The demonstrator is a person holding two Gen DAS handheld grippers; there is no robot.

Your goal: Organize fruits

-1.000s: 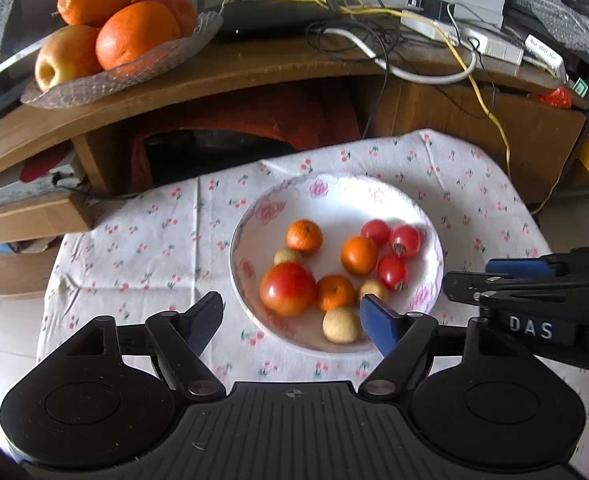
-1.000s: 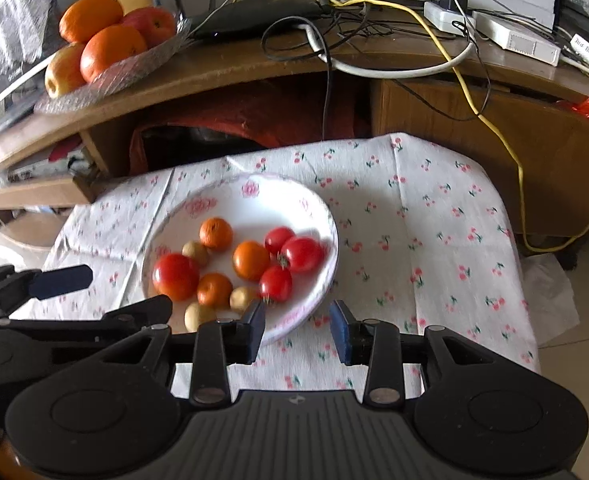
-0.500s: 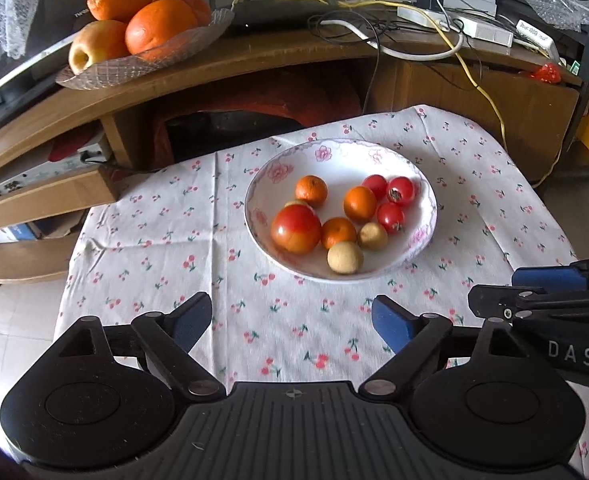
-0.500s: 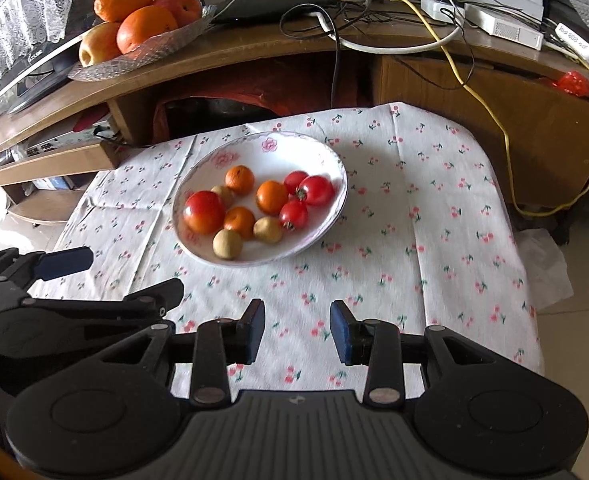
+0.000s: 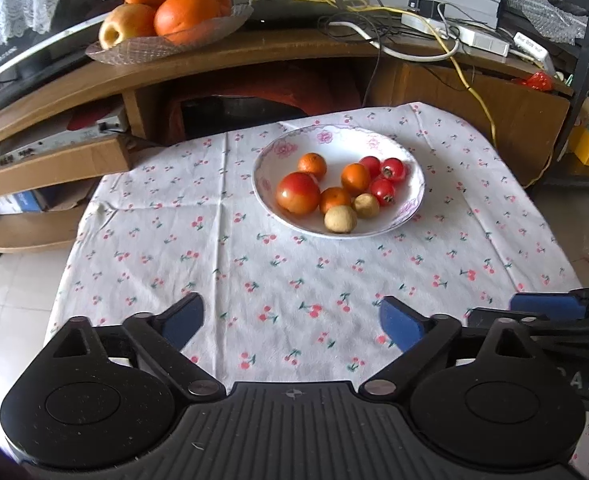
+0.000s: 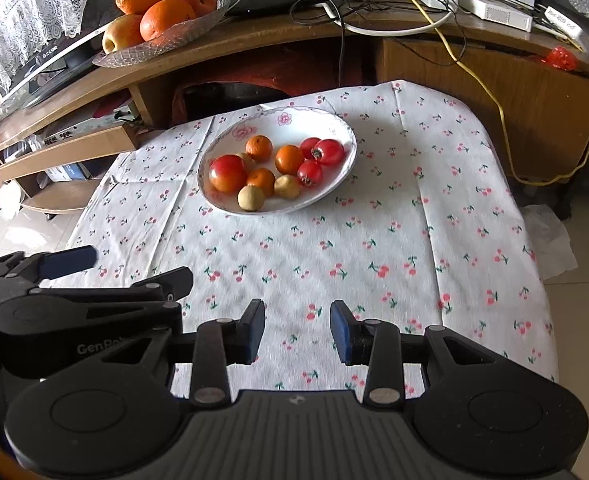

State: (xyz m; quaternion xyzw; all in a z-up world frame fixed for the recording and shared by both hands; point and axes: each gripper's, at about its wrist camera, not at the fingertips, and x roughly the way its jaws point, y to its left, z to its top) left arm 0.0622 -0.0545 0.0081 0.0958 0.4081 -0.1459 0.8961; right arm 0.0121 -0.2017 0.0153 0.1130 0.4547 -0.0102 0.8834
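Nearest, the left gripper (image 5: 292,320) hangs over the cherry-print cloth (image 5: 294,272) of the table with its jaws spread wide and empty; the right gripper (image 6: 297,330), beside it, has its jaws parted by a narrower gap, also empty. Farther on, the white flowered bowl (image 5: 408,164) holds a large tomato (image 5: 297,193), small oranges, little red fruits and pale round ones. Behind, on the wooden shelf (image 5: 294,50), a glass dish (image 5: 142,48) carries big oranges and apples

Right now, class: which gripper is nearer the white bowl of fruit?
Left, narrowly. The left gripper hangs open with the white bowl ahead, slightly right; the right gripper, open, sits farther back, bowl ahead-left.
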